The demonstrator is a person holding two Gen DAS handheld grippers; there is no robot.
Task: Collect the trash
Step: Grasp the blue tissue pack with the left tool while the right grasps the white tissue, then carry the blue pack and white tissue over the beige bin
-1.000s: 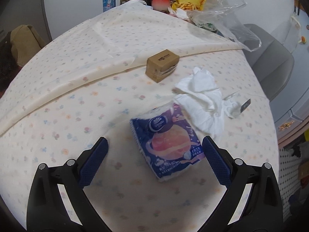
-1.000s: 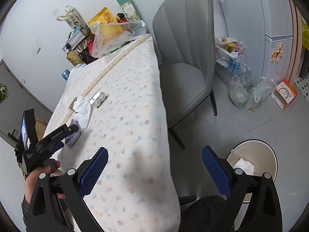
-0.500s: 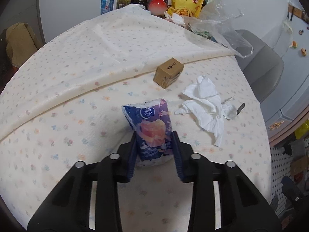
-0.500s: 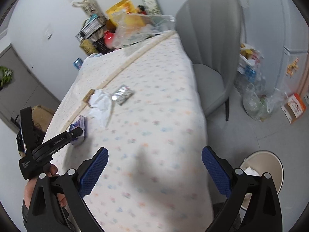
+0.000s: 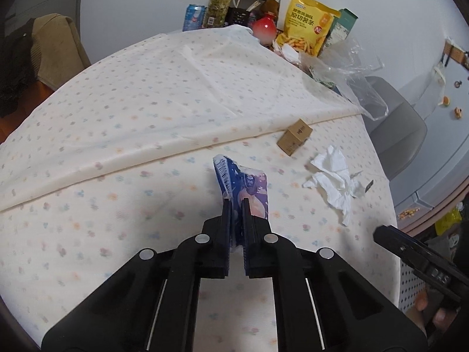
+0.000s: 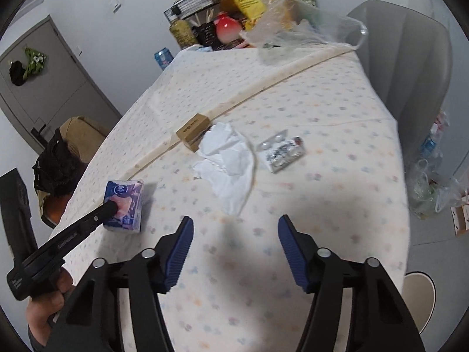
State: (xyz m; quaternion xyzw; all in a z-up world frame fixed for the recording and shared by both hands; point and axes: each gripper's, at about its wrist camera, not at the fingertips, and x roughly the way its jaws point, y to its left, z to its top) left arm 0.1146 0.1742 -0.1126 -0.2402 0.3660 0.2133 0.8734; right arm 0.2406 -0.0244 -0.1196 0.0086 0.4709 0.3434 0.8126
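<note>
We clamp our left gripper (image 5: 235,205) on the blue tissue pack (image 5: 244,184), near the crumpled white tissue (image 6: 228,158). Our right gripper (image 6: 234,252), fingers apart and just closing on nothing, hovers above the tablecloth (image 6: 322,205) near that tissue.

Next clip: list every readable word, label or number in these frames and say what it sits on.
"原切薯条": yellow snack bag.
Brand logo on blue tissue pack: too blurred to read.
Print on brown box: too small.
Blue can, bottle, blister pack: unreadable.
</note>
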